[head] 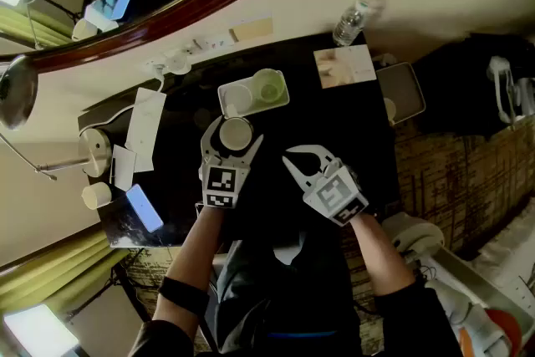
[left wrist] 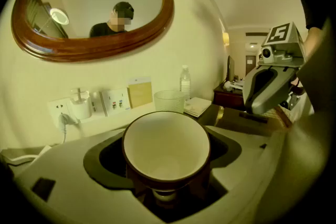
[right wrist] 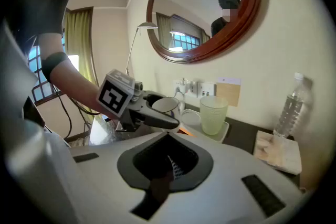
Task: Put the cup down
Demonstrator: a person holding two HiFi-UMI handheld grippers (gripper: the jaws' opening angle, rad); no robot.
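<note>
In the head view my left gripper (head: 233, 144) is shut on a cup (head: 236, 132) that is white inside and dark outside, held upright a little above the black table (head: 180, 109), just in front of the tray. The left gripper view shows the cup (left wrist: 167, 144) wedged between the two jaws, empty. My right gripper (head: 294, 159) is to the cup's right, shut with nothing in it. The right gripper view shows its shut jaws (right wrist: 168, 165), and the left gripper with the cup (right wrist: 167, 105) beyond them.
A white tray (head: 282, 100) behind the cup holds a pale green tumbler (head: 269, 86). A water bottle (head: 351, 22) and a booklet (head: 344, 65) lie at the back right. A lit phone (head: 144, 207), papers and a small cup (head: 96, 195) sit at the left. An oval mirror (left wrist: 94, 47) hangs on the wall.
</note>
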